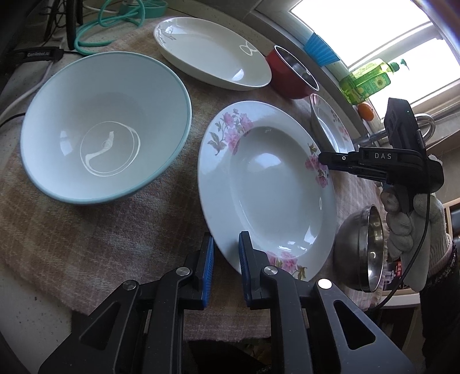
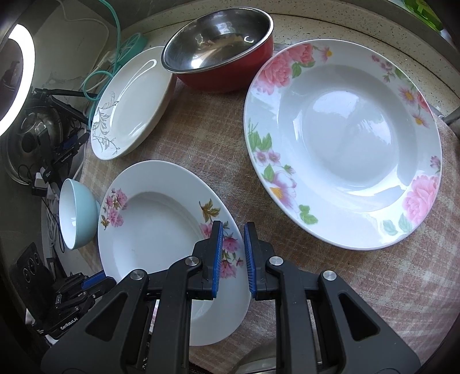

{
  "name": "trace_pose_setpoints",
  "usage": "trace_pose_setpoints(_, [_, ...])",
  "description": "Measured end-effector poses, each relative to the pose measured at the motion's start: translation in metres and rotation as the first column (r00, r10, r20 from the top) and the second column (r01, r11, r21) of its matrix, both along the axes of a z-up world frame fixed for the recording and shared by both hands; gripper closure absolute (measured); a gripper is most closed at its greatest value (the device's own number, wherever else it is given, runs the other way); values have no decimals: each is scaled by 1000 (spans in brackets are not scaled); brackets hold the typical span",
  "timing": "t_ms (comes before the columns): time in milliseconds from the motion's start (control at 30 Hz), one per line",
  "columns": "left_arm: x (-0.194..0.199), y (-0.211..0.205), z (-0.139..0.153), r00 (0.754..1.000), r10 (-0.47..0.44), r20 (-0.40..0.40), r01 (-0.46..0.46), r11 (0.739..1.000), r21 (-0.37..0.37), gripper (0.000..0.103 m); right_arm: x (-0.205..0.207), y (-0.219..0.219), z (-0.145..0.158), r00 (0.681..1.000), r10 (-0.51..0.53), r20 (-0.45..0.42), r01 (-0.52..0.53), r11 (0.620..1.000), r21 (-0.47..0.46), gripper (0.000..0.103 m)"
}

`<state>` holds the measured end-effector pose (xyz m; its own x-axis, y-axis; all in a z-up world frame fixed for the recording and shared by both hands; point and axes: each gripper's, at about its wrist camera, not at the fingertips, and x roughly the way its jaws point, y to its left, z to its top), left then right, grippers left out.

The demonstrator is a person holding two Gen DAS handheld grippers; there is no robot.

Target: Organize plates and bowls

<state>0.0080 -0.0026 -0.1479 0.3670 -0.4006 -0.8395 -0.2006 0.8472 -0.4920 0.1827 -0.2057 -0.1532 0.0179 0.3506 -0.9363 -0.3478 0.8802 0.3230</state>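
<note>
A pink-flowered deep plate (image 1: 267,187) (image 2: 161,230) lies on the checked cloth (image 1: 100,236). My left gripper (image 1: 226,250) is open, its jaws straddling the plate's near rim. My right gripper (image 2: 233,247) (image 1: 325,159) is open over the same plate's opposite rim. A light blue bowl (image 1: 106,126) (image 2: 76,213) sits to the left. A white plate with grey leaves (image 1: 212,51) (image 2: 129,103), a red bowl with steel inside (image 1: 293,74) (image 2: 221,46) and a larger rose-patterned plate (image 2: 342,143) (image 1: 330,126) lie farther back.
A steel bowl (image 1: 362,244) sits at the cloth's right edge. A green bottle (image 1: 368,77) and an orange (image 1: 365,111) stand by the window. Teal cable (image 1: 115,26) and black gear (image 2: 43,138) crowd the back left. A ring light (image 2: 17,77) glows.
</note>
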Motion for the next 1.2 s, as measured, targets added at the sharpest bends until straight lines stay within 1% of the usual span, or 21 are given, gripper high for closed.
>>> trace_pose_setpoints(533, [-26,0,-3,1000,-7,-25,7,1000,-16,88,-27,10,-3,999,50,-6,-50,999,-20,88])
trace_pose_setpoints(867, [-33,2,-4,1000,-9,-25,9,1000,-11,87,-38,6,-1,998,64,-5,-64,997,-32,88])
trace_pose_setpoints(1067, [-31,1,-5,1000,-10,-23,10,1000,-3,87,-43,2,-1,997,72,-13,-72,997,-37,88])
trace_pose_setpoints(1200, [-30,0,-5,1000,-9,-23,9,1000,1,87,-44,4,-2,996,84,-3,-84,995,-48,87])
